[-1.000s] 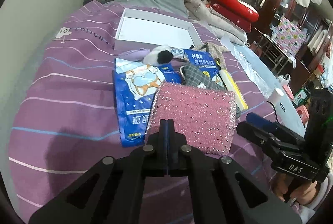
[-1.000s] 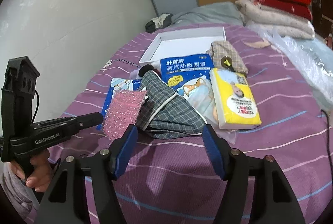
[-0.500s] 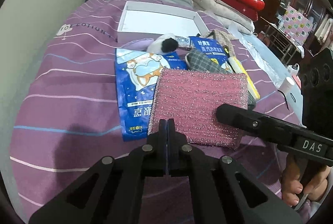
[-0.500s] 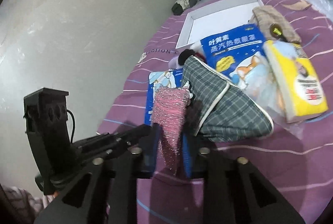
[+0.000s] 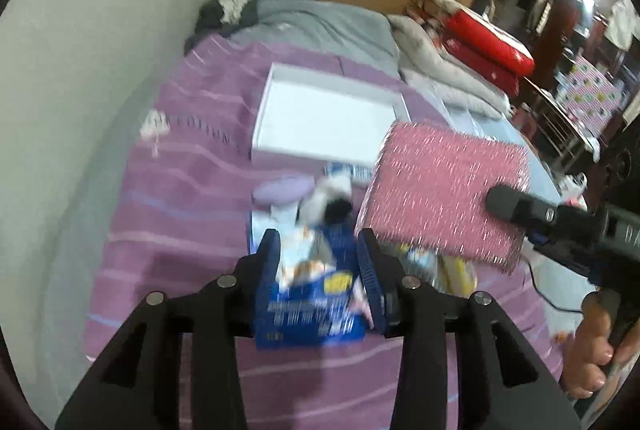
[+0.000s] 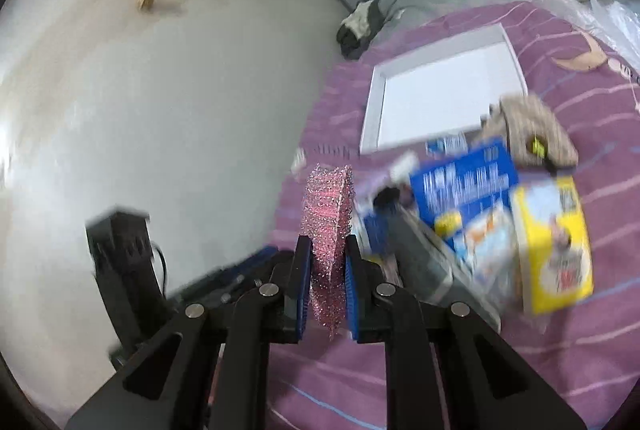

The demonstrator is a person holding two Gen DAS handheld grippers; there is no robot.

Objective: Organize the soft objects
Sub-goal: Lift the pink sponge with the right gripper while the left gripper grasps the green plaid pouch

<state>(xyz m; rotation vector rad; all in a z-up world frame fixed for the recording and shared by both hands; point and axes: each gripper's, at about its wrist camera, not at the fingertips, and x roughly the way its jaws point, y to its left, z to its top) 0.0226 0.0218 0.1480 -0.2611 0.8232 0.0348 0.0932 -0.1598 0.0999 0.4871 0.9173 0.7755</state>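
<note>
My right gripper (image 6: 327,280) is shut on the pink glittery sponge (image 6: 329,226) and holds it edge-on above the purple bed; the sponge also shows lifted in the left wrist view (image 5: 444,190), pinched at its right edge. My left gripper (image 5: 320,262) is open and empty above a blue packet (image 5: 308,306). An open white box (image 5: 324,118) lies further back on the bed, also in the right wrist view (image 6: 444,90).
On the purple bedspread (image 5: 180,198) lie a lilac pad (image 5: 284,188), a black-and-white plush (image 5: 332,198), a blue eye-mask pack (image 6: 464,182), a yellow tissue pack (image 6: 552,246), a grey plaid pouch (image 6: 432,262) and a beige cloth (image 6: 536,130). A wall (image 6: 160,110) stands to the left.
My left gripper has opened and let go of the sponge. My right gripper has closed on the sponge and lifted it off the bed, toward the white box.
</note>
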